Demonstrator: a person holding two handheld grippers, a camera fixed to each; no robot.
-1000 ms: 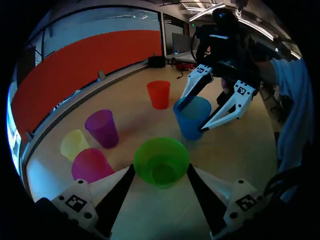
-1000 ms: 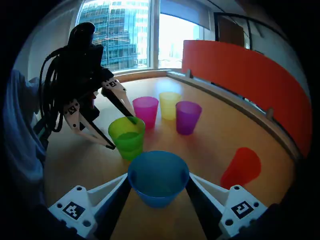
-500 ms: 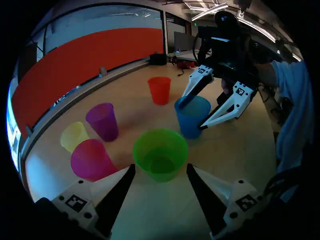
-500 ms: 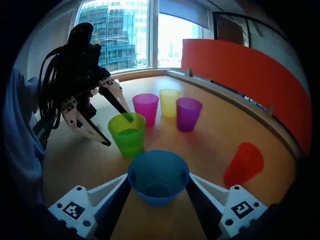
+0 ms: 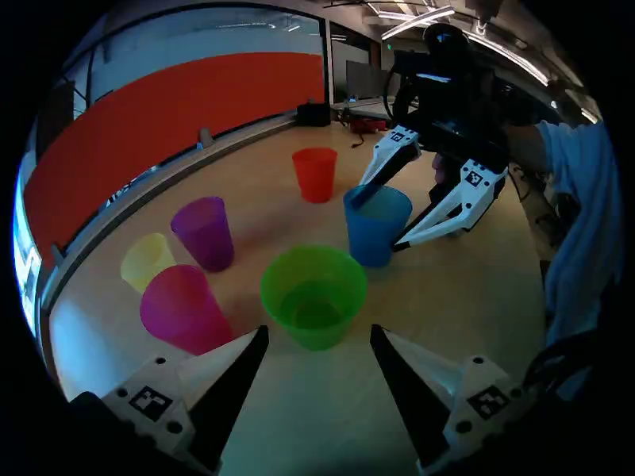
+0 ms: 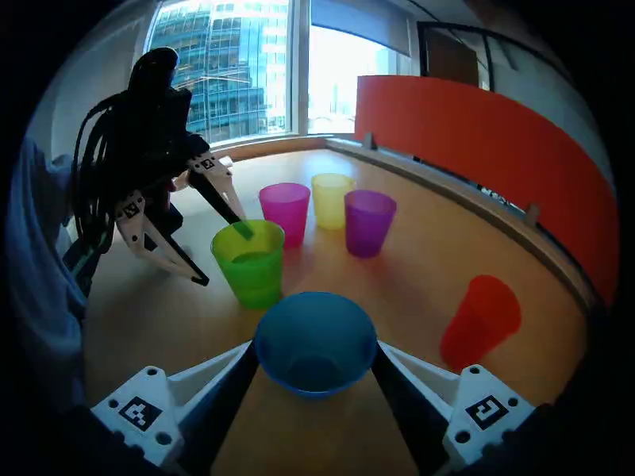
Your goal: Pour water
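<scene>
— So, how far along is the pouring?
— Hard to call. Going left to right in the left gripper view, a yellow cup (image 5: 147, 258), a pink cup (image 5: 184, 308) and a purple cup (image 5: 205, 232) stand close together on the table (image 5: 460, 301), nothing touching them. Next is the green cup (image 5: 313, 295), upright, with what looks like some water low inside.
— Does the left gripper have hold of it?
— No. The left gripper (image 5: 317, 329) has its fingers spread wide. The green cup stands between the tips with a gap on each side.
— And further right?
— A red cup (image 5: 315, 173) sits farther back on its own. Then comes the blue cup (image 5: 375, 224), upright, with the right gripper (image 6: 315, 345) closed on it. In the right gripper view its rim meets both fingers. I cannot tell whether it rests on the table or hangs just above it.
— Any water in the blue one?
— The bottom looks darker, but I can't say whether that is water.
— So what's done and what's left?
— My guess is that no pour is under way: both cups are level and nothing is running between them. One cup is gripped and the green one is only framed. Whichever cup is meant to pour, the tilt over the other looks like the step to come
</scene>
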